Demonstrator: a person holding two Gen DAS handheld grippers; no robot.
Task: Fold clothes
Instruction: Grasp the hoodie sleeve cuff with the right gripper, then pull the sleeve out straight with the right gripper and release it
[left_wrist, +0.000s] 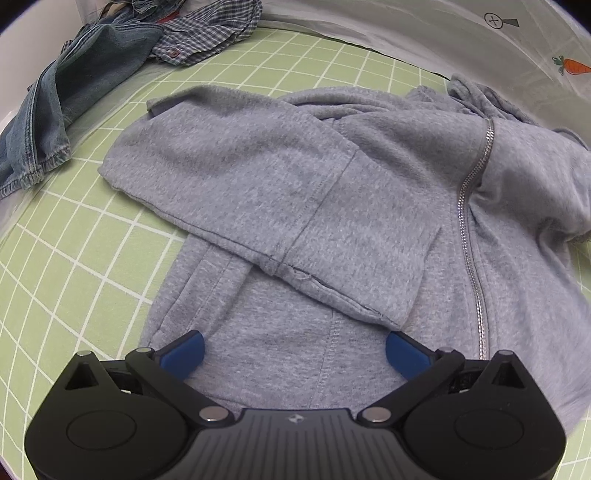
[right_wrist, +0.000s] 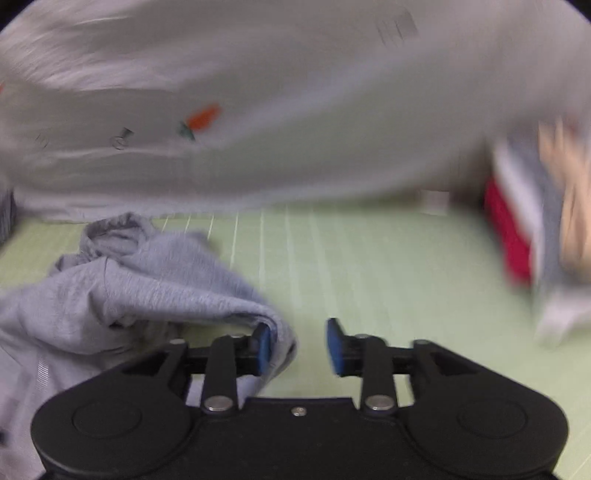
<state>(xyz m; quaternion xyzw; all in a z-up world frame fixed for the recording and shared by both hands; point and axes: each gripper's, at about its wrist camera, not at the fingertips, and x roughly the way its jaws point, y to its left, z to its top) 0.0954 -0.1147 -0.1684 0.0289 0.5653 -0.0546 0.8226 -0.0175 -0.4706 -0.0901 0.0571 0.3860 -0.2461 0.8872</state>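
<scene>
Green grid surface (left_wrist: 74, 236): grey hoodie (left_wrist: 280, 192) w/ one sleeve folded. Left claw (left_wrist: 293, 352) wide; right claw (right_wrist: 298, 345) part-open, empty. Next: grab other sleeve.

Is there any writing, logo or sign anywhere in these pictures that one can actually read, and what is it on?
No readable words or numbers anywhere.
White sheet: a circled "x" sign and a carrot drawing, pictures only.
Left gripper: a small emblem on its body, no letters.
Right wrist view: dark marks on the white sheet, too blurred to read.
</scene>
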